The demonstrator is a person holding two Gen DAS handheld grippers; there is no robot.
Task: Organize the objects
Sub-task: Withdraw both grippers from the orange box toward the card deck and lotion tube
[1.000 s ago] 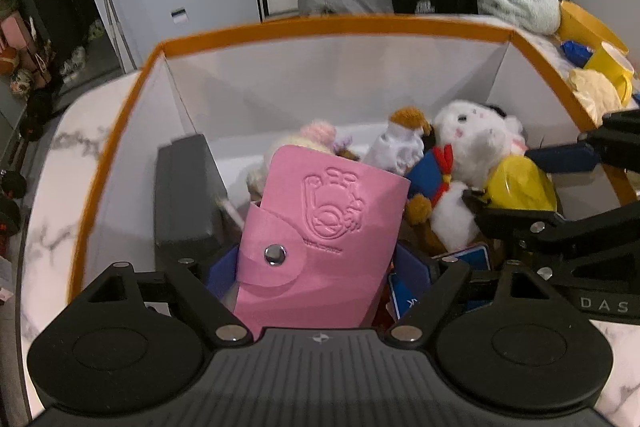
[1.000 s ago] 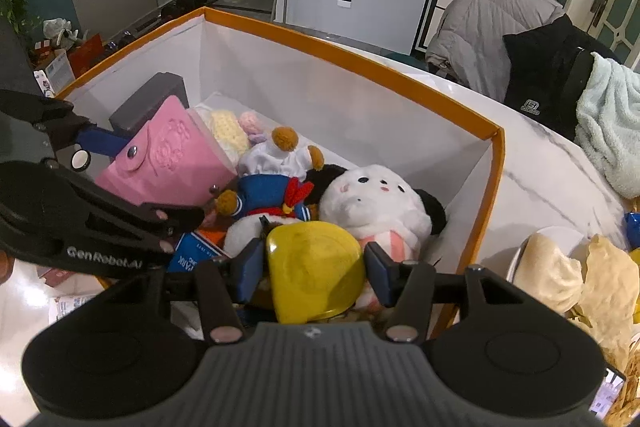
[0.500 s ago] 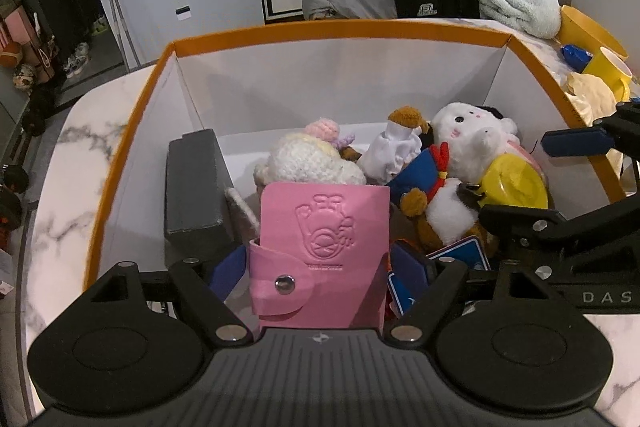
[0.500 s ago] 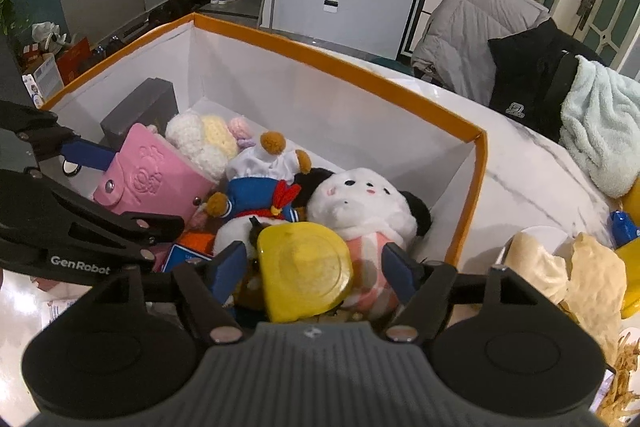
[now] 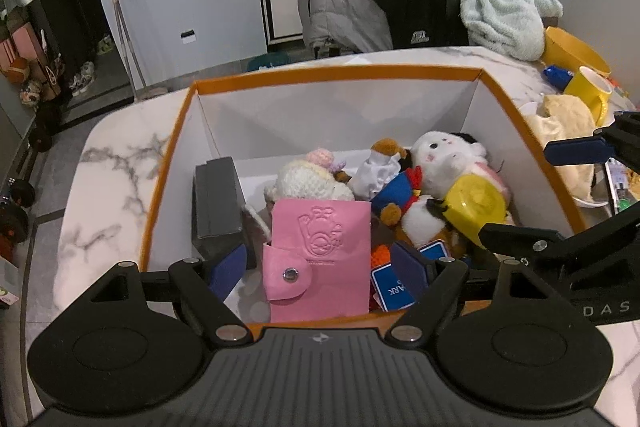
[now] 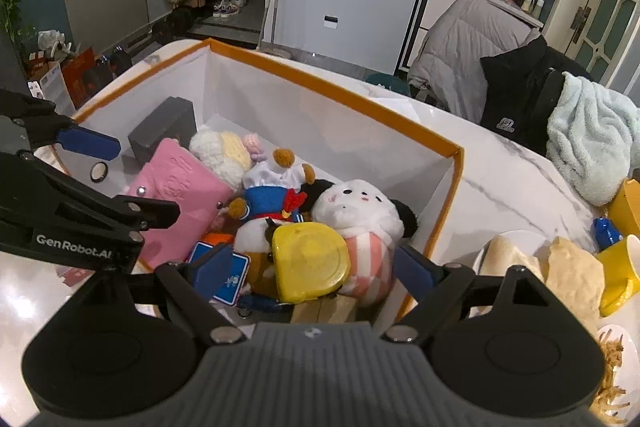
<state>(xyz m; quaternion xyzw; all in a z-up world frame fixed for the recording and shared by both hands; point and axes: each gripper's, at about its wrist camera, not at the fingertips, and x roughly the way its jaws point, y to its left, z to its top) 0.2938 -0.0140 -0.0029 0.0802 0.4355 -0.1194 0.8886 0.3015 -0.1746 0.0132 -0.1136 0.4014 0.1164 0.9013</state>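
The left gripper (image 5: 320, 267) stands spread wide above the near wall of the orange-rimmed box (image 5: 336, 73), its blue pads clear of the pink card wallet (image 5: 320, 259); the wallet stands upright inside the box against that near wall, snap flap facing the camera. The right gripper (image 6: 316, 267) is likewise released, pads apart on either side of the yellow lid (image 6: 310, 259) without touching it; the lid rests on the white plush (image 6: 356, 211) in the box. The left wrist view shows the wallet's embossed front and the grey case (image 5: 218, 199) just beside it on the left; the right wrist view shows the wallet from the side, leaning on the toy pile. Only the right view shows the flatbread (image 6: 560, 275) and noodles on plates outside the box; a blue card (image 6: 224, 275) lies low in the box.
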